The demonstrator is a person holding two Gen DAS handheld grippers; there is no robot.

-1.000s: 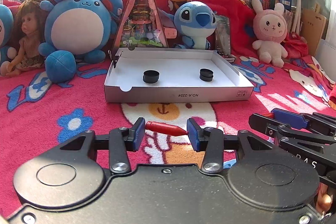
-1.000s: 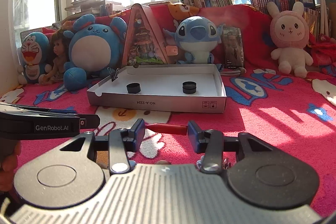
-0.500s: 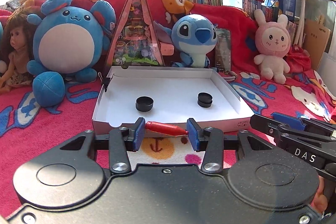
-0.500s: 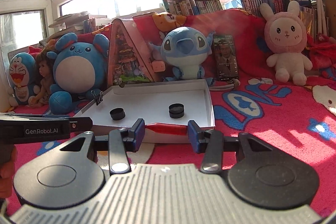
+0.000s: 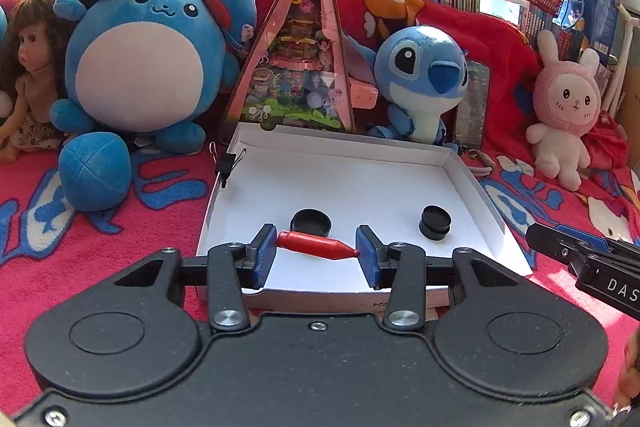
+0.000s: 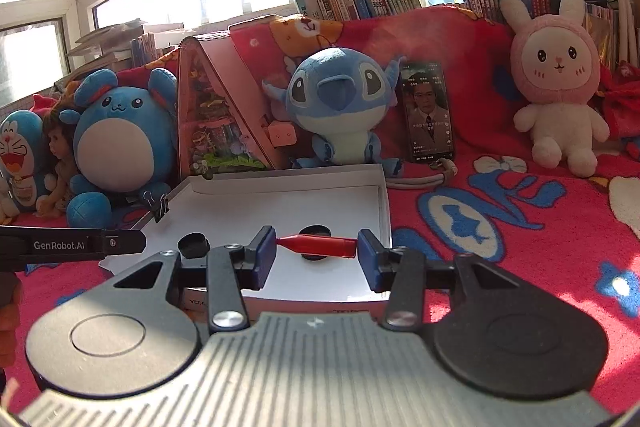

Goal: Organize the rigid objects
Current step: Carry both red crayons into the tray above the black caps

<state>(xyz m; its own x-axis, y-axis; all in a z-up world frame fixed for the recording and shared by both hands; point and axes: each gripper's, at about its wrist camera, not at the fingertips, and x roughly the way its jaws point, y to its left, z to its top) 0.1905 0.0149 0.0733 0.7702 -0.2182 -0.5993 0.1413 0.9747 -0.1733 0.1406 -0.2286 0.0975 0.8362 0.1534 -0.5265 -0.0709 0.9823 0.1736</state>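
1. Now hangs over the front wall of the white box point(image 5: 472, 183), where a second ago sat back above the red blanket point(image 5: 120, 247): the left tool point(image 5: 316, 251), and likewise the right tool point(image 6: 316, 253). Box floor now fills the middle of both wrist views.
2. Left tool: partly closed, pinching the left red piece point(image 5: 316, 245) end to end, flat base on one pad, pointed tip on the other. Probably gripped lengthwise because the round body would roll out of a side pinch.
3. Right tool: same half-closed gap, clamped on the right red piece point(image 6: 320, 245) the same way, point toward 9 o'clock.
4. Both red pieces held clear of the box floor, above its near edge; neither set down yet.
5. Already inside the box: an open black cap point(image 5: 310, 221) at 12 o'clock from the left red piece, and a stepped black cap point(image 5: 435, 221) at about 2 o'clock, well apart from each other.
6. Likely aimed at placing each red piece by its own cap, hence the side-by-side approach, right tool at 3 o'clock of the left.
7. Binder clip point(image 5: 226, 163) at the box's 10 o'clock corner, seemingly holding the wall up.
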